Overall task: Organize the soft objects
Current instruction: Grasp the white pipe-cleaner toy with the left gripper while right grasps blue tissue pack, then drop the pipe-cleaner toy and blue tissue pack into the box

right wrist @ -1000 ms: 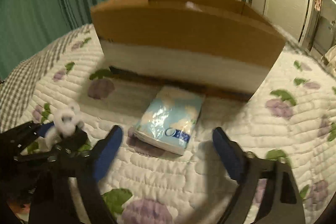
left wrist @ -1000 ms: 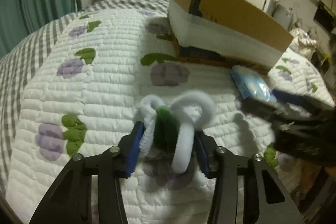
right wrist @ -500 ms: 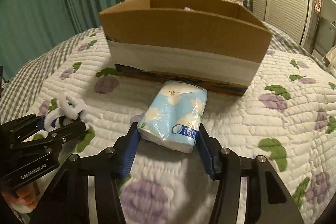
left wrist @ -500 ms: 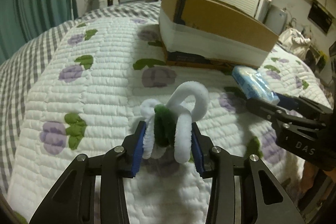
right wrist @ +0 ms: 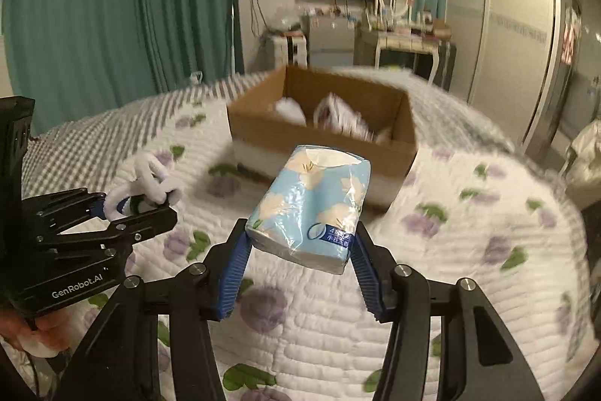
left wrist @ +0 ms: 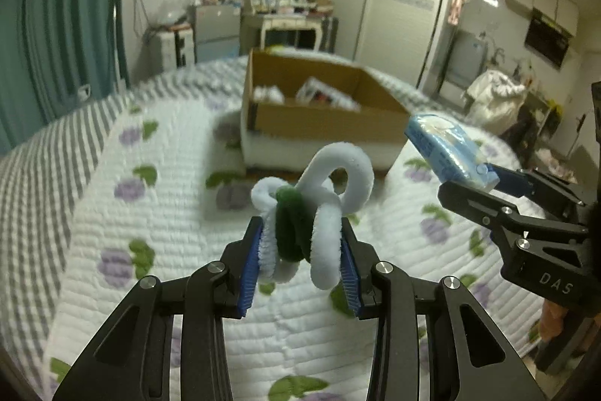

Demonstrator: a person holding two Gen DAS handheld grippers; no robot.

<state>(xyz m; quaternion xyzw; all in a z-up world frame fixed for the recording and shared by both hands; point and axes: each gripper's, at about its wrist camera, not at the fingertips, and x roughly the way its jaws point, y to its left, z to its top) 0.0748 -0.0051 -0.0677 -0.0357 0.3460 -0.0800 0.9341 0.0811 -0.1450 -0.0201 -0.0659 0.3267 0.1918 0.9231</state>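
Note:
My left gripper (left wrist: pixel 300 243) is shut on a white and green fuzzy pipe-cleaner twist (left wrist: pixel 319 209) and holds it in the air above the bed. It also shows in the right wrist view (right wrist: pixel 146 186) at the left. My right gripper (right wrist: pixel 300 250) is shut on a light blue tissue pack (right wrist: pixel 311 205), lifted off the quilt; the pack also shows in the left wrist view (left wrist: pixel 447 149) at the right. An open cardboard box (right wrist: pixel 323 126) with several soft items inside stands on the bed beyond both grippers; it also shows in the left wrist view (left wrist: pixel 319 111).
A white quilt with purple and green flowers (left wrist: pixel 150 213) covers the bed, over a grey checked sheet (left wrist: pixel 45 156). Teal curtains (right wrist: pixel 112 6) hang at the left. A dresser with a mirror (right wrist: pixel 405 40) and a wardrobe (right wrist: pixel 507 25) stand behind the bed.
Both grippers have lifted off the quilt with their objects. The right gripper closed on the tissue pack and raised it. The box interior has come into view.

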